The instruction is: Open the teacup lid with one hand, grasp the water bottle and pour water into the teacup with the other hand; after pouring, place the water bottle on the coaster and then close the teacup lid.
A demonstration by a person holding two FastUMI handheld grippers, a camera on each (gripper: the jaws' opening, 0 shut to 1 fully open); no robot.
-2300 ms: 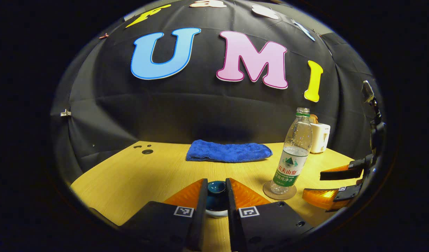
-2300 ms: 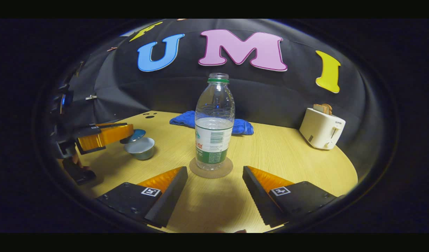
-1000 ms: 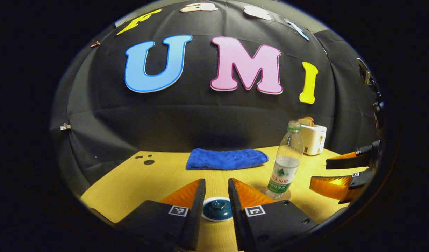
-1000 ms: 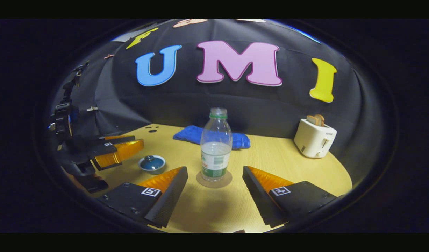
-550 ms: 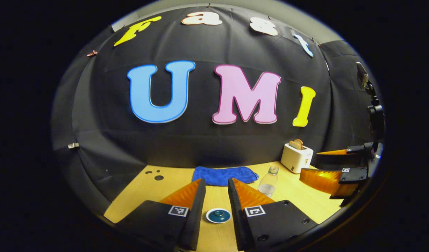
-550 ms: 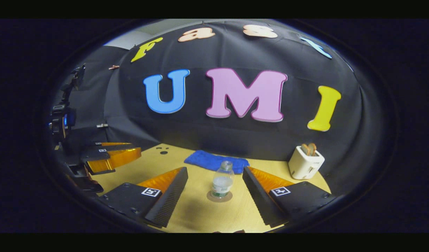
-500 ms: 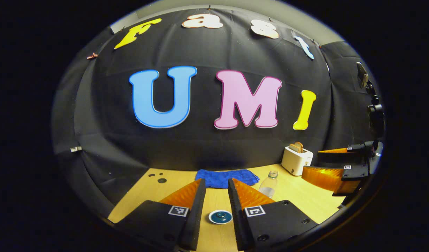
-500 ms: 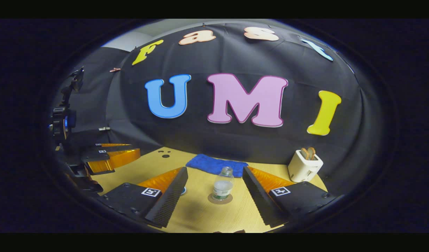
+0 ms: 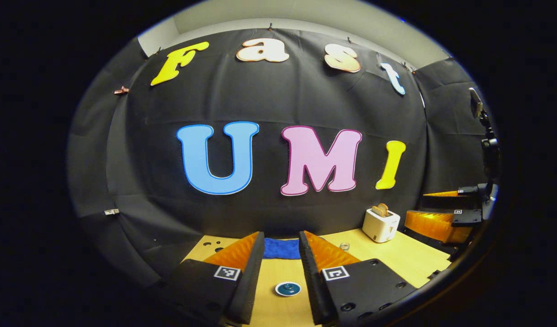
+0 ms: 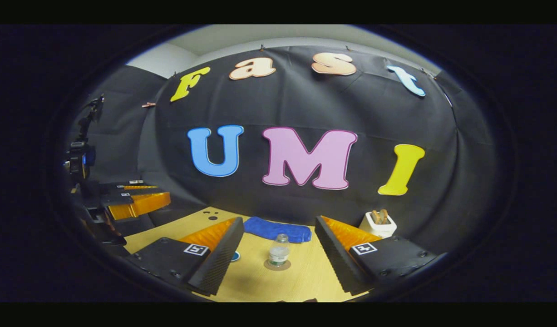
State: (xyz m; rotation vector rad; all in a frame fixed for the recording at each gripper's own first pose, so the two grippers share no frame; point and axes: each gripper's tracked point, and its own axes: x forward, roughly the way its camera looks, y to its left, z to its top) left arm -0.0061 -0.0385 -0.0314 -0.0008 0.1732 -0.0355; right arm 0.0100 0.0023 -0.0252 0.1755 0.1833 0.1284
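Note:
The teacup (image 9: 288, 289), dark blue with its lid on, sits small and far below on the wooden table, seen through the gap of my left gripper (image 9: 281, 236), which is open and holds nothing. The water bottle (image 10: 278, 250) stands upright on the round coaster (image 10: 277, 265), partly filled, far beneath my right gripper (image 10: 278, 222), which is open wide. The teacup's edge (image 10: 235, 256) peeks out beside the right gripper's left finger. The bottle's top (image 9: 344, 246) shows past the left gripper's right finger. Both grippers are high above the table.
A folded blue towel (image 10: 277, 230) lies at the back of the table (image 10: 301, 279). A white toaster (image 10: 378, 224) with bread stands at the back right. The left gripper (image 10: 158, 191) hangs at the left edge; the right gripper (image 9: 423, 211) hangs at the far right.
The left gripper set the lid on the teacup and let go. Both grippers then rose and drew back, so cup and bottle look much smaller. The bottle stayed on the coaster.

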